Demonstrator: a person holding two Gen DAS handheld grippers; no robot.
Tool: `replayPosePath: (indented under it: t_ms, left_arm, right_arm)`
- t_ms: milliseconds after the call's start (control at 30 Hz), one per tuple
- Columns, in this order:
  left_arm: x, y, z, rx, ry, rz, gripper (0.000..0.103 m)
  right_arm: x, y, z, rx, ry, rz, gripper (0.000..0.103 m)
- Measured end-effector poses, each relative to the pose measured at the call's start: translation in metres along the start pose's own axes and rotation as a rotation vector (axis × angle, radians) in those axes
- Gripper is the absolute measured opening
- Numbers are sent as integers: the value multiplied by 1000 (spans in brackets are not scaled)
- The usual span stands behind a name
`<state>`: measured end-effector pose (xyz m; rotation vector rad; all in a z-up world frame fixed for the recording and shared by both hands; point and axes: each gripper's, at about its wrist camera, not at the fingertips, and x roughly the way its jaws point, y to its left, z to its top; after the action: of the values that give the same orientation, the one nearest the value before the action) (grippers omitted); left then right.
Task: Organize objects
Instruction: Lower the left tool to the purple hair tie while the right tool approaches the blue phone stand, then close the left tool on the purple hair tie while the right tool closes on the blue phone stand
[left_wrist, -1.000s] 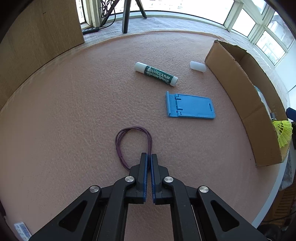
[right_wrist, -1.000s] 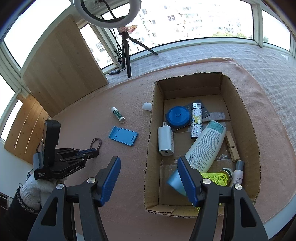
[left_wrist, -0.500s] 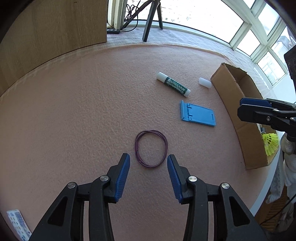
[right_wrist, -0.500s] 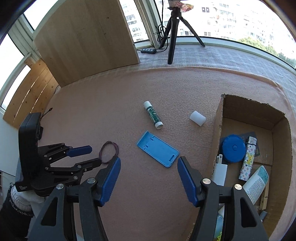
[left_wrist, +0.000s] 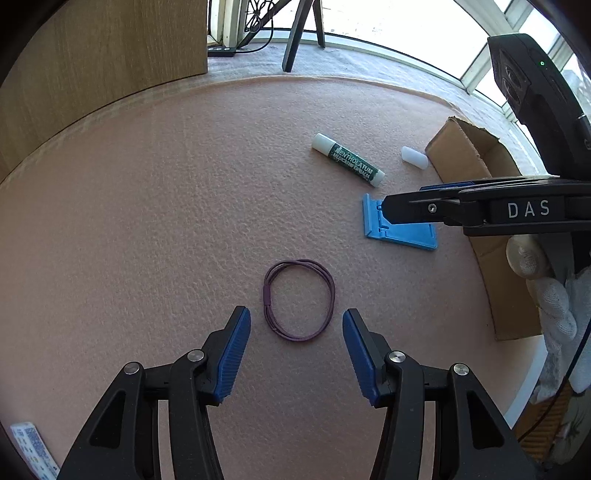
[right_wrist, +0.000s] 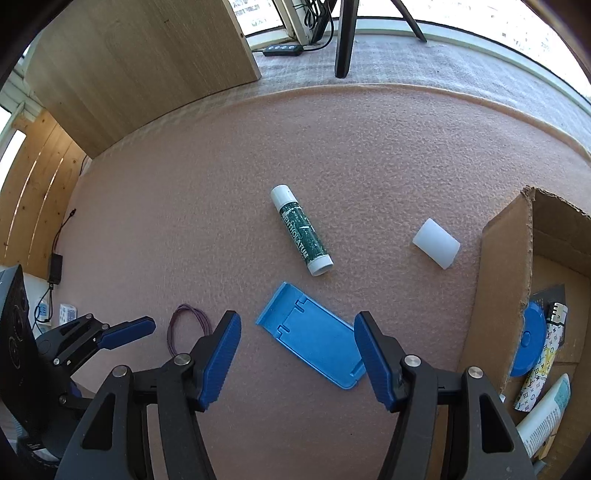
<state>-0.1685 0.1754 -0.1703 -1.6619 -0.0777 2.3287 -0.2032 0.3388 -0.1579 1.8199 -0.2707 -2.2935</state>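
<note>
Left gripper (left_wrist: 296, 345) jaws have just been opening and now stand spread, nothing pinched; the purple hair tie (left_wrist: 299, 300) lies flat on the pink felt mat (left_wrist: 147, 221) as a near-round loop just past the fingertips, its clasp on the left side. Right gripper (right_wrist: 297, 354) jaws spread as well, holding nothing, poised over the blue phone stand (right_wrist: 312, 338), which lies flat between the pads in the right wrist view. Stand's long axis runs diagonally there, hinged lip end far-left, rounded end near-right. Lip balm tube (right_wrist: 301, 230) lies on its side just beyond the stand, not touching it, long axis also diagonal, white cap end far, open white end near the stand. Small white cap (right_wrist: 436, 248) lies on its side right of the tube, close to the cardboard box (right_wrist: 502, 295) wall. Box sits at the right edge of the mat, open top, holding a blue round disc (right_wrist: 528, 339), a patterned lighter (right_wrist: 541, 363) and a white bottle (right_wrist: 546, 413). Gloved hand (left_wrist: 554, 295) grips the right gripper in the left wrist view.
</note>
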Motion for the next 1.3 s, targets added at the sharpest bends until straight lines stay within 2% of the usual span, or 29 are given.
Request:
replayPosePath:
  t_ms: [200,433,533,667,767,833,867,1000,1067,1300]
  left_arm:
    - [6,-5,5,3,3,7,56]
    - [11,-9,5,13,12,32,55]
    - [13,-8,5,17,20,38,49]
    - [14,-12,4,37,19,61,45]
    - [15,-15,3,47,16,79,38]
    - [15,-16,4,52,12,91,33]
    - [15,-16,3,54,11,96,29]
    - [15,-14,2,51,7,97,17]
    - [15,-13,1,51,5,97,4]
    - [12,-11,-2,31,-8,83,3]
  right_arm:
    - [15,-6,7,3,40,-30,60]
    - [15,-7,-1,-8,81,4,60]
    - [14,-2,-7,-52,92,-17,60]
    - [15,9,-16,-131,83,-95,58]
    - [17,19,-22,-185,65,-180,47]
    - [19,24,-25,-213,55,-222,43]
    - [19,25,-26,-218,51,-225,39]
    - [17,25,-28,-216,40,-230,36]
    - [16,24,-30,-214,31,-230,35]
    - [10,19,-37,-189,0,-221,34]
